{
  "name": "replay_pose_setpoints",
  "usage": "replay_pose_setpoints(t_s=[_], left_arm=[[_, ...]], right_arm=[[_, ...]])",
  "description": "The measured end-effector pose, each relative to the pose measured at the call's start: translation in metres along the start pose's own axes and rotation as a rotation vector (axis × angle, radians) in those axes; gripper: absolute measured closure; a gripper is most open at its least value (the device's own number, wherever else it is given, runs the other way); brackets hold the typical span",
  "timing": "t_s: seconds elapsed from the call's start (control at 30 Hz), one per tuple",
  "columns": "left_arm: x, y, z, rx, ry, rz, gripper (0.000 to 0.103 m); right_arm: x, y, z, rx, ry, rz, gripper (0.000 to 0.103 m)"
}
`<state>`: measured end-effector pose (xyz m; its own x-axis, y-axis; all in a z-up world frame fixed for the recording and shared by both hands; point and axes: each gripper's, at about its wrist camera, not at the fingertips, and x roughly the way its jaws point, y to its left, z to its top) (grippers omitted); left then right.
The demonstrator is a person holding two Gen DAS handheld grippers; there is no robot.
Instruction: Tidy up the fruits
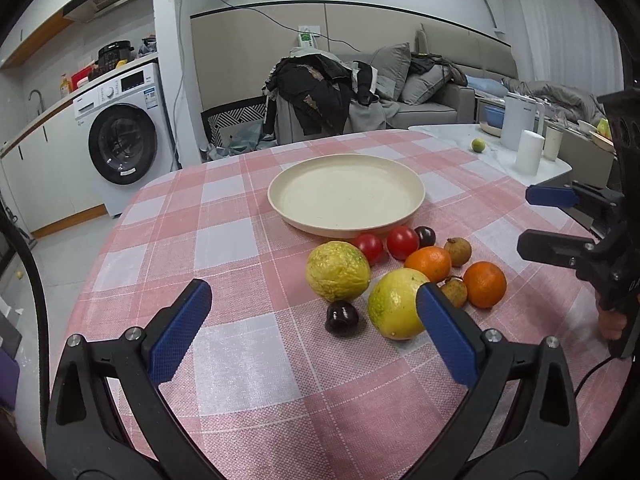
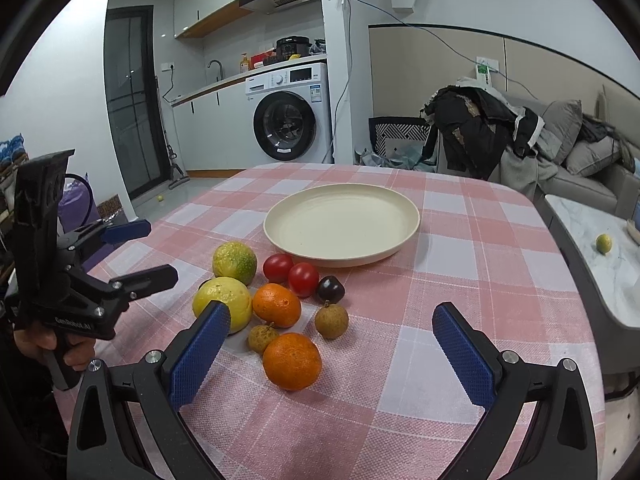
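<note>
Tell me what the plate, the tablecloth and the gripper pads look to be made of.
Plate: cream, matte, thick-rimmed with no glaze shine; probably plastic or melamine, possibly ceramic.
Tablecloth: woven fabric, visible weave in the pink-and-white check.
Pads: blue, with a fine grid texture; probably rubber or printed plastic.

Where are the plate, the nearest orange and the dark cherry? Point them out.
plate (image 2: 400,236): right wrist view, near right rim.
nearest orange (image 2: 292,361): right wrist view, centre of peel.
dark cherry (image 1: 341,317): left wrist view, glossy middle.

Empty plate (image 2: 341,220), fruit cluster (image 2: 276,300), gaping claw (image 2: 332,340)
</note>
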<state>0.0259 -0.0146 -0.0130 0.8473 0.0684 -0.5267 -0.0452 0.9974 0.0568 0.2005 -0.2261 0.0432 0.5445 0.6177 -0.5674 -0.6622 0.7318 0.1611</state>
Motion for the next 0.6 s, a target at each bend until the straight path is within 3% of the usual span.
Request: replay_pose_setpoints(t_s=[0.33,0.6], left_arm=[[0.015,-0.002,0.001,0.029,0.086,-0.024,0.001],[0.027,-0.004,-0.002,0.032,0.156,-0.079,0.001]], right_arm=[[0.008,0.001,0.0,-0.005,0.043,0.021,0.0],[0.025,-0.006,-0.006,0.014,0.199,0.021,0.0]])
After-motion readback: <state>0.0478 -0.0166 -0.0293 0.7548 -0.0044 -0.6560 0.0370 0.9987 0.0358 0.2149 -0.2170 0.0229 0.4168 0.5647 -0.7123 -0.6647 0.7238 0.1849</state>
